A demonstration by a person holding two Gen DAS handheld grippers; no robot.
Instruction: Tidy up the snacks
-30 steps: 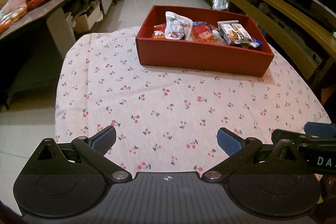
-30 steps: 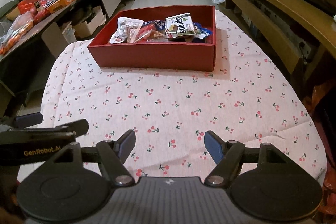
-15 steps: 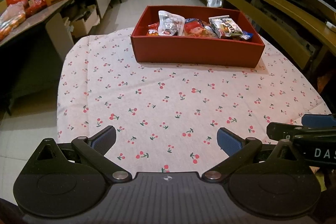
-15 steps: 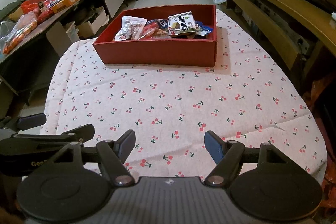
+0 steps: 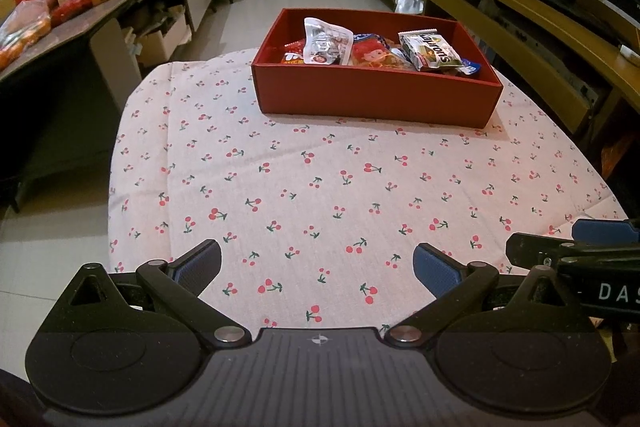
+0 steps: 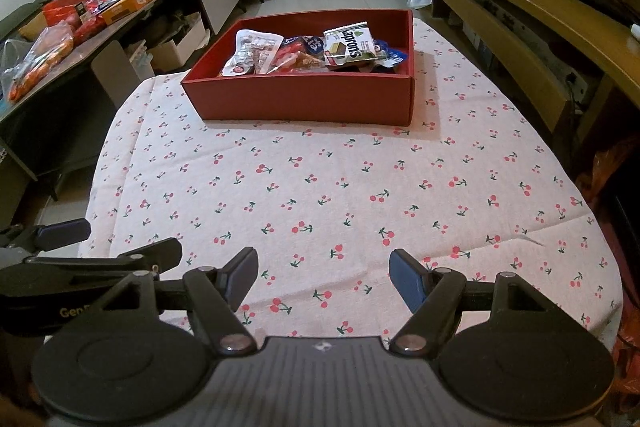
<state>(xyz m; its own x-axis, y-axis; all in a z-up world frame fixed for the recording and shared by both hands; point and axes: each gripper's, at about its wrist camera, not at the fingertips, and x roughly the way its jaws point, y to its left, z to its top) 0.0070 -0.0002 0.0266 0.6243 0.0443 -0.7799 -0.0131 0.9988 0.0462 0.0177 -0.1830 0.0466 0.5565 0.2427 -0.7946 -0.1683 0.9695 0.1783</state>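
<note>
Cotton cloth printed with small red cherries covers the table and fills the middle of both views, bare of any packet, which I take to mean the loose snacks are already gathered. Behind it, in the upper left of each frame, a long dark side table carries a clutter of red bags and an orange carton, too small for me to read; along the right edge runs a wooden shelf unit. Next in size is the red cardboard box, sitting upper centre on the cloth, near its far edge and well apart from my tools; its low walls keep the packets together and in sight. Inside lies the heap of snacks, leaning on one another: a white pouch stands tilted at the left, a red packet with a cartoon face lies in the middle, and a white-and-green wafer pack on the right rests on top, its label reading "Laprons" as best I can make out. My left gripper hovers at the bottom of its frame, jaws spread wide with nothing between them, and my right gripper hangs likewise parted and empty; each shows at the other's lower corner, with "DAS" and "Gen" lettering visible on the bodies. Both sit back near the table's near edge, so I judge the sorting finished or nearly so.
</note>
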